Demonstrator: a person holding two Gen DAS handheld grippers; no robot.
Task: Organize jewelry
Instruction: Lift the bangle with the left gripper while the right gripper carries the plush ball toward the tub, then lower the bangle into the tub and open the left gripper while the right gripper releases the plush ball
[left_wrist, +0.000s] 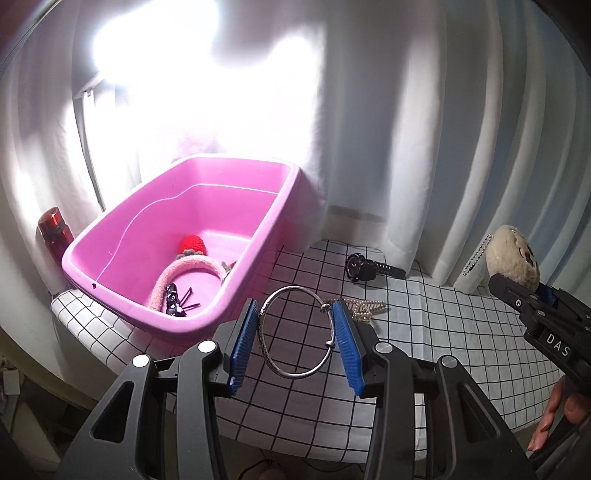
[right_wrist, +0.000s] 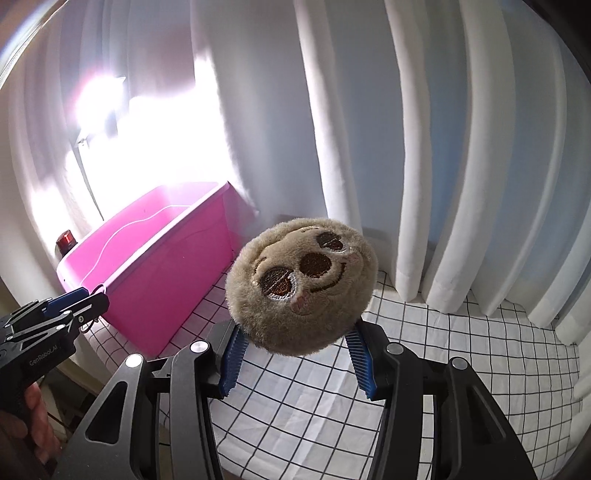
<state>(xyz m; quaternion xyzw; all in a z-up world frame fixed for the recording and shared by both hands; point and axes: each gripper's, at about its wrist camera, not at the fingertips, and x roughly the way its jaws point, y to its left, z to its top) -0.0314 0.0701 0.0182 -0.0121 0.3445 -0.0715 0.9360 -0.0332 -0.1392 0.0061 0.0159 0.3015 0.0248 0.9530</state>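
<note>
My left gripper (left_wrist: 295, 325) is shut on a silver bangle (left_wrist: 291, 369), held upright between the blue pads above the checked tablecloth, just right of the pink tub (left_wrist: 122, 229). The tub holds a pink fuzzy headband (left_wrist: 177, 273), a red knitted piece (left_wrist: 194, 243) and a black hair clip (left_wrist: 173, 299). My right gripper (right_wrist: 295, 332) is shut on a round beige plush sloth charm (right_wrist: 301, 280), held in the air; it also shows at the right of the left wrist view (left_wrist: 513, 262) with its ball chain (left_wrist: 476, 254). A black watch (left_wrist: 364, 269) and a pearl hair clip (left_wrist: 369, 308) lie on the cloth.
The table (right_wrist: 443, 354) has a white cloth with a black grid and stands against white curtains (right_wrist: 424, 147). A red bottle (left_wrist: 55, 232) stands behind the tub at the left. The table's front edge (left_wrist: 92, 332) drops off at the left.
</note>
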